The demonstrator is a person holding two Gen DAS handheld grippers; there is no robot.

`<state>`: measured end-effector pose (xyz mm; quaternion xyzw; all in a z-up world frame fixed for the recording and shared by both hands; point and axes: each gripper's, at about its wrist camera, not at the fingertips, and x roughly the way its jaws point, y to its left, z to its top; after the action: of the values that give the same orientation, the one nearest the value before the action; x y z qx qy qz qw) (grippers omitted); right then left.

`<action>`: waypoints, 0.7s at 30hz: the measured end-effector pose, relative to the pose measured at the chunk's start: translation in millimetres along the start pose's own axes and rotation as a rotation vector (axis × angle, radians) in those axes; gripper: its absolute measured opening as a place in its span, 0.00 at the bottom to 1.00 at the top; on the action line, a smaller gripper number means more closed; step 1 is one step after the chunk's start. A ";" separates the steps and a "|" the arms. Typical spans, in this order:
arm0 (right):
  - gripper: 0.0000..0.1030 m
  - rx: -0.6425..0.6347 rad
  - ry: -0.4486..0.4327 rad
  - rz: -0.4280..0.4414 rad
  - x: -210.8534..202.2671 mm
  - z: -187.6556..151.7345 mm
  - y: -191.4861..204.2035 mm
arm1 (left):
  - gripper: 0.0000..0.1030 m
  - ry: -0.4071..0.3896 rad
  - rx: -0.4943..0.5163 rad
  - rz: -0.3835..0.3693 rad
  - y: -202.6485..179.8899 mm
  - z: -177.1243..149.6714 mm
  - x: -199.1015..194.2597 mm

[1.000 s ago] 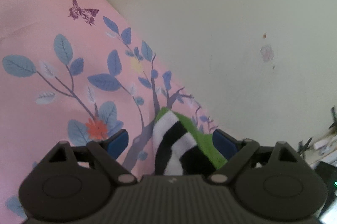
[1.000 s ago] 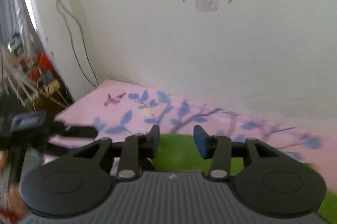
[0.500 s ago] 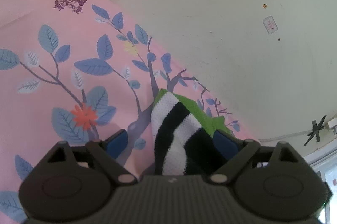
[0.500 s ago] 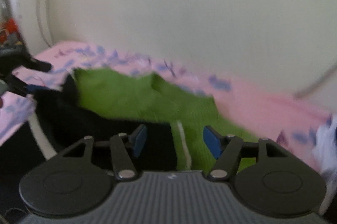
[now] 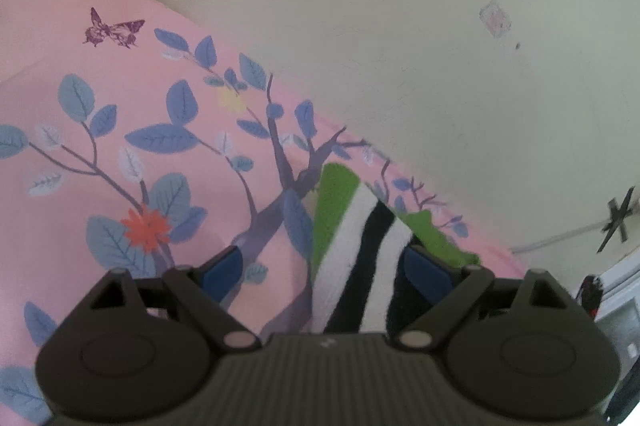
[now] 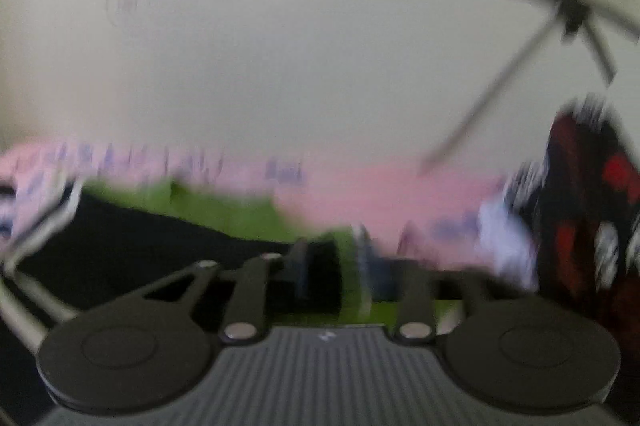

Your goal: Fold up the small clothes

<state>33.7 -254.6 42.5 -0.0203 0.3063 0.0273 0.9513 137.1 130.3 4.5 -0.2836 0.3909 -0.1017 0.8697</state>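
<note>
On pink floral sheet [image 5: 132, 114], left gripper [image 5: 320, 268] spread over striped green-black-white knit garment [image 5: 360, 246]; right gripper [image 6: 340, 266] just opened wider, blurred. Grab edges squarely.

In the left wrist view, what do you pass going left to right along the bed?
Purple butterfly print → orange flower print → striped green, white and black garment → dark star-shaped thing on the wall.

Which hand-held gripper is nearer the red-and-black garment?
Right. The red-and-black garment lies just off to the side of the right hand-held gripper; the left hand-held gripper sits over the striped sleeve, the garment barely showing at its view's edge.
</note>
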 end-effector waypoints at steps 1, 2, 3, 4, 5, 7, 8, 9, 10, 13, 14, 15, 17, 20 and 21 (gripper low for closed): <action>0.53 -0.011 -0.009 0.007 -6.6 -4.5 -0.5 | 0.89 0.002 0.011 0.010 -1.5 -1.5 1.6; 0.53 -0.018 -0.024 0.008 -12.5 -6.3 0.8 | 0.89 -0.002 0.029 0.022 -4.4 -3.0 2.1; 0.53 -0.017 -0.044 0.013 -19.4 -7.7 2.2 | 0.89 -0.006 0.047 0.033 -7.4 -4.5 2.2; 0.53 -0.006 -0.066 0.025 -28.2 -8.2 0.6 | 0.89 -0.011 0.070 0.045 -11.0 -6.5 2.3; 0.53 0.013 -0.084 0.037 -34.2 -6.9 -0.7 | 0.89 -0.015 0.093 0.056 -14.5 -8.8 3.1; 0.53 0.082 -0.129 0.046 -50.8 -11.4 -10.2 | 0.88 -0.014 0.148 0.101 -22.1 -14.3 7.7; 0.53 0.127 -0.156 0.038 -56.9 -12.1 -18.4 | 0.88 -0.018 0.176 0.124 -25.4 -17.1 10.7; 0.53 0.174 -0.178 0.017 -67.5 -16.1 -29.6 | 0.88 -0.023 0.212 0.149 -29.6 -19.9 13.5; 0.53 0.231 -0.195 -0.015 -77.1 -20.7 -44.0 | 0.88 -0.027 0.241 0.171 -32.9 -21.8 16.1; 0.49 0.415 -0.215 -0.089 -105.6 -36.7 -89.7 | 0.88 -0.036 0.305 0.222 -41.1 -27.7 22.1; 0.49 0.472 -0.219 -0.104 -114.8 -43.7 -103.7 | 0.88 -0.039 0.318 0.233 -42.9 -29.2 22.9; 0.49 0.516 -0.218 -0.114 -122.5 -50.5 -114.7 | 0.88 -0.042 0.324 0.238 -43.9 -30.0 23.1; 0.49 0.569 -0.209 -0.124 -136.4 -63.9 -128.9 | 0.88 -0.046 0.309 0.233 -42.3 -29.3 21.2; 0.49 0.592 -0.202 -0.158 -154.9 -81.9 -137.3 | 0.88 -0.058 0.245 0.201 -35.4 -24.7 13.8; 0.49 0.594 -0.203 -0.179 -160.5 -87.8 -139.5 | 0.88 -0.065 0.222 0.184 -32.8 -23.0 10.1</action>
<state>-138.6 -404.9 68.0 0.2341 0.2016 -0.1452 0.9399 128.4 90.0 4.7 -0.1518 0.3731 -0.0548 0.9136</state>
